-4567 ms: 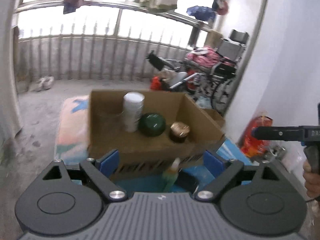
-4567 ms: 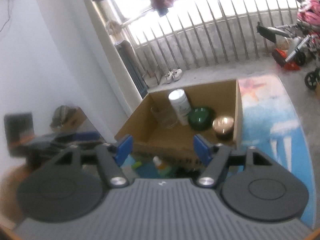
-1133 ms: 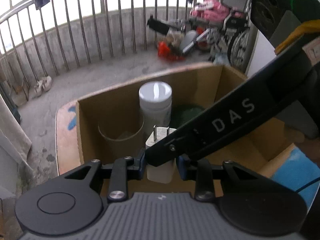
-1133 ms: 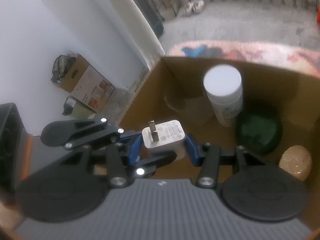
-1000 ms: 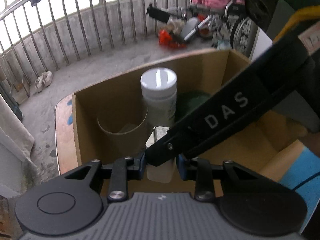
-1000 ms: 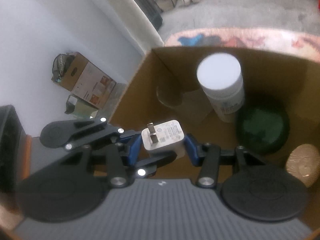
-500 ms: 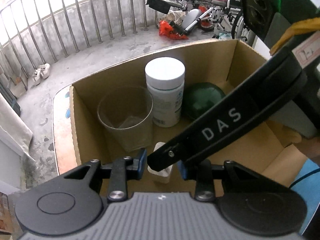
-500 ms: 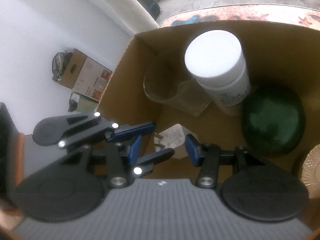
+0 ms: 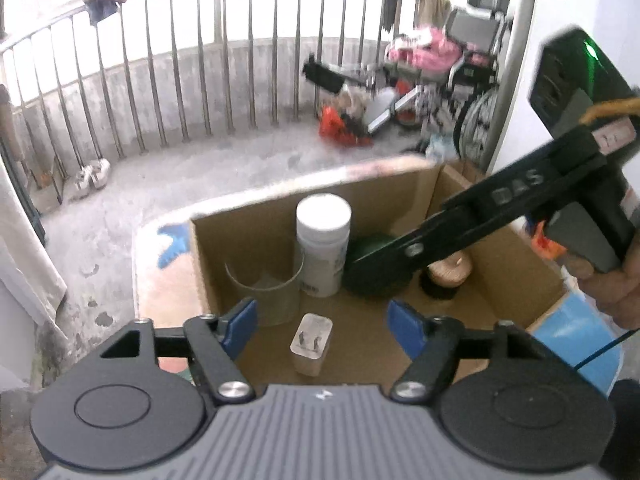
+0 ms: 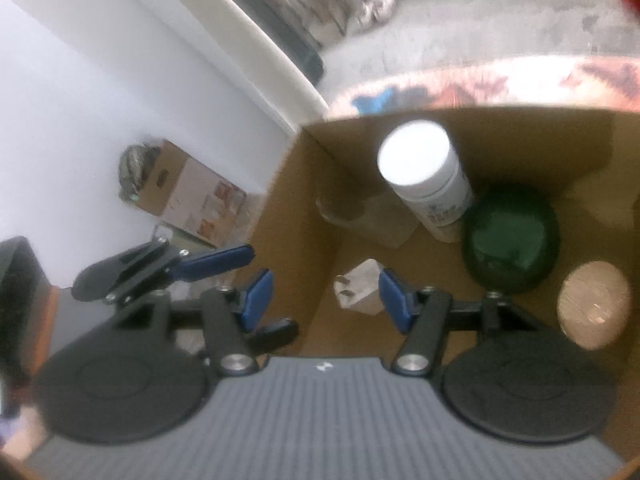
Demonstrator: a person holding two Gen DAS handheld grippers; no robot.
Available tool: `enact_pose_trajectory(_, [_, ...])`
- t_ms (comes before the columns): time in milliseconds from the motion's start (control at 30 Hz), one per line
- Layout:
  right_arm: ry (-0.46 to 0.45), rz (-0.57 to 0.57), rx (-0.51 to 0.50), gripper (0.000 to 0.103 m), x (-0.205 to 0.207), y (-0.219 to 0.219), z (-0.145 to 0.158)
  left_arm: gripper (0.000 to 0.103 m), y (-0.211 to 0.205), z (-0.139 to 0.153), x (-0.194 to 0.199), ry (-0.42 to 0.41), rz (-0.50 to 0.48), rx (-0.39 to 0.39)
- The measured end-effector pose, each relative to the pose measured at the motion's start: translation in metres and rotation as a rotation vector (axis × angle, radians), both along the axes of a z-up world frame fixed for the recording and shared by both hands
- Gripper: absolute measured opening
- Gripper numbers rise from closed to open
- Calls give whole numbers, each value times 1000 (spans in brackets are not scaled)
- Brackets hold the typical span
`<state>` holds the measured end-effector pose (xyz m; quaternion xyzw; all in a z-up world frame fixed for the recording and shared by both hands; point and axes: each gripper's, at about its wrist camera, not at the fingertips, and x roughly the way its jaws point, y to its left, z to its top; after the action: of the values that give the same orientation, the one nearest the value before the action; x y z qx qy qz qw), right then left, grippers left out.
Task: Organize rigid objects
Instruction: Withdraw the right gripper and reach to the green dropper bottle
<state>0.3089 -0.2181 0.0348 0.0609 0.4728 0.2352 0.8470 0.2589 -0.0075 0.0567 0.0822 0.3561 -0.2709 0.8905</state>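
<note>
A white charger plug (image 9: 312, 340) lies on the floor of the cardboard box (image 9: 520, 264), prongs up, touched by neither gripper. My left gripper (image 9: 322, 326) hovers above it with its jaws opening and nothing between the pads. My right gripper (image 10: 326, 300) hangs over the box's near left corner, its jaws also opening. The plug (image 10: 358, 288) shows beside its right pad but rests on the box floor. In the left wrist view, one black finger (image 9: 460, 236) of the right gripper reaches over the box from the right, held by a hand (image 9: 616, 292).
The box also holds a clear glass (image 9: 264, 292), a white-lidded bottle (image 9: 323, 248), a dark green bowl (image 9: 376, 268) and a round brown jar (image 9: 448, 272). It sits on a patterned mat (image 9: 168, 264). A railing, shoes and a wheelchair stand behind; a small carton (image 10: 188, 192) is by the wall.
A second ago both grippers were shut on the plug over the box. Both have let go and opened; the plug now lies on the box floor and the left gripper has lifted back.
</note>
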Motion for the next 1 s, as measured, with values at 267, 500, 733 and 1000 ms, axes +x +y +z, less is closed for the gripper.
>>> enact_pose_trajectory(267, [-241, -4, 40, 66, -110, -30, 62, 87, 20, 30, -82, -125, 12, -128])
enact_pose_trajectory(500, [-387, -49, 6, 77, -209, -53, 50, 87, 1, 8, -139, -224, 20, -179])
enact_pose_trajectory(733, [-505, -135, -147, 77, -252, -48, 2, 86, -38, -43, -155, -219, -12, -109])
enact_pose_trajectory(1000, [-501, -116, -182, 77, -241, -26, -37, 72, -60, -88, -140, -164, 1, -53])
